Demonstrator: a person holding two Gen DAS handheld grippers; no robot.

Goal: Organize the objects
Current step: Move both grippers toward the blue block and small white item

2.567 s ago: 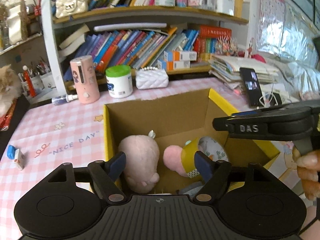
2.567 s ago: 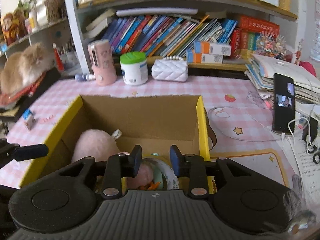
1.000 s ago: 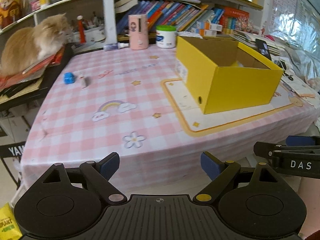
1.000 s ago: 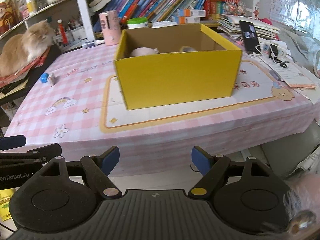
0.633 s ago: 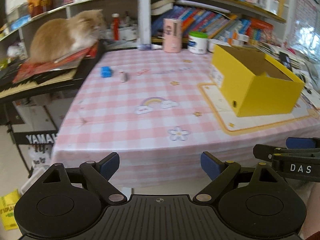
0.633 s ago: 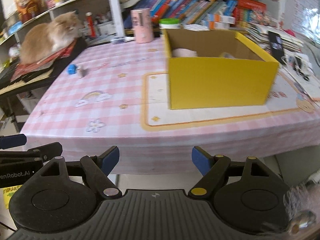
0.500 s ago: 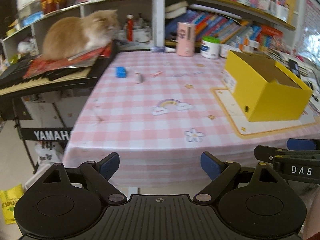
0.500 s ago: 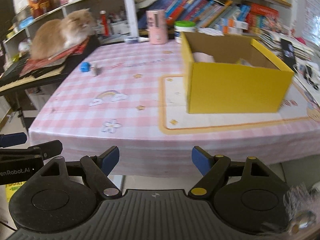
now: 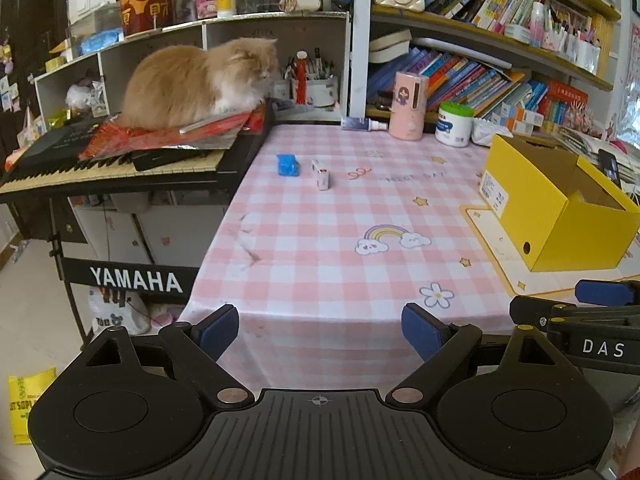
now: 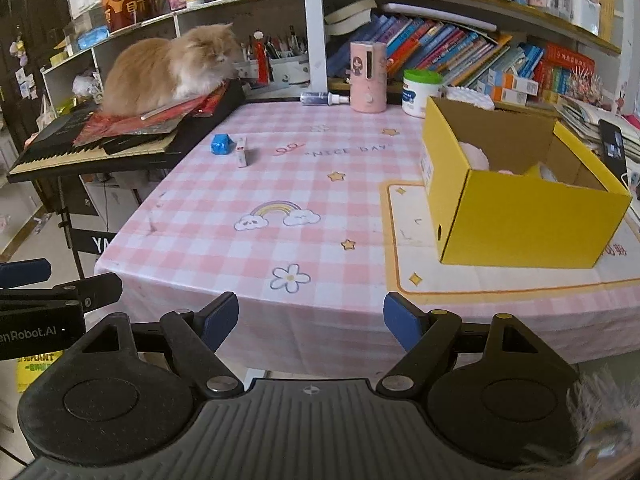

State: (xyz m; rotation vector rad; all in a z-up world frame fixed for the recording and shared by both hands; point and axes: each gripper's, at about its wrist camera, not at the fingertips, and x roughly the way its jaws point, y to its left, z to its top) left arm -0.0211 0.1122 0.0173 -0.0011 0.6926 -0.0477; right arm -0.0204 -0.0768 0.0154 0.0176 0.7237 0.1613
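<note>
Both tools hang off the near edge of the table, well back from everything on it. Left tool (image 9: 320, 330): jaws spread wide, nothing between them. Right tool (image 10: 310, 320): same, spread wide and empty.

Open yellow cardboard box (image 10: 520, 216) sits toward the right edge of the pink checked table (image 10: 304, 216), on a cream mat. Inside, a pale pink plush toy (image 10: 474, 156) shows against the far left wall; a second item beside it is mostly hidden.

Loose on the table, near the far left corner: a small blue crinkled packet (image 9: 288, 165) and, just beside it but apart, a small white rectangular box with red print (image 9: 321, 175).

Handling, as a judgement: both look light. The blue packet appears soft and crushable, likely slippery wrapping; best pinched across its middle with gentle closure. The white box looks stiff card, lying flat; take it across its narrow sides, where the faces are parallel.

Orange long-haired cat (image 9: 200, 80) rests on a black keyboard (image 9: 120, 160) at the left edge: possible disturbance.
</note>
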